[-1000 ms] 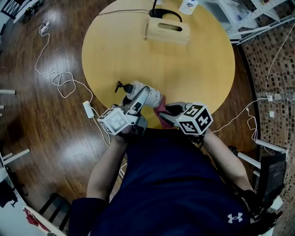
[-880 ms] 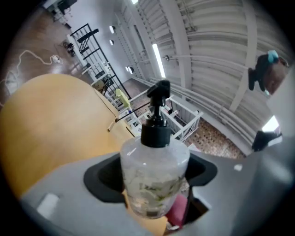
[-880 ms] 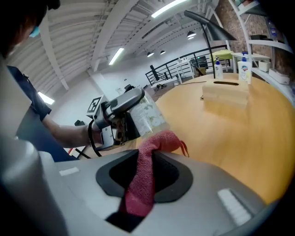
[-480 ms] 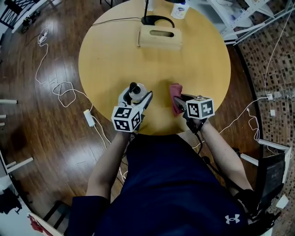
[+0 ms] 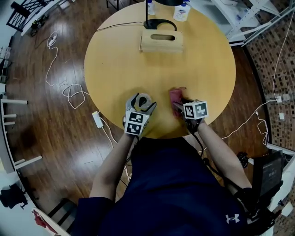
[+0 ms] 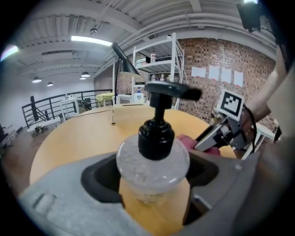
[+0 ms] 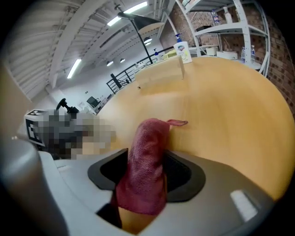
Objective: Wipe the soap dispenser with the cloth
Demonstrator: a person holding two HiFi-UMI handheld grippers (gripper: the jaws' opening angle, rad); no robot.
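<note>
Red cloth [image 7: 148, 152] in just-opened right hand-held gripper [image 7: 146, 174] (left one [image 6: 152, 177] pinching soap dispenser [image 6: 154, 154])

Loft-style lab/workshop: brick wall [image 6: 203, 55], white metal racking [image 6: 174, 60], bare ceiling with strip lights [image 6: 90, 40], cables [image 5: 67, 87] trailing over wood floor [image 5: 41, 138] left of the round counter [image 5: 203, 60].

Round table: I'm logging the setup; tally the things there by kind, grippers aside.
Soap dispenser: 1
Red cloth: 1
Wooden box: 1
Desk lamp: 1
White pump bottle: 1
Total: 5, not counting a white thing beside the lamp's stem, too small to tell.
</note>
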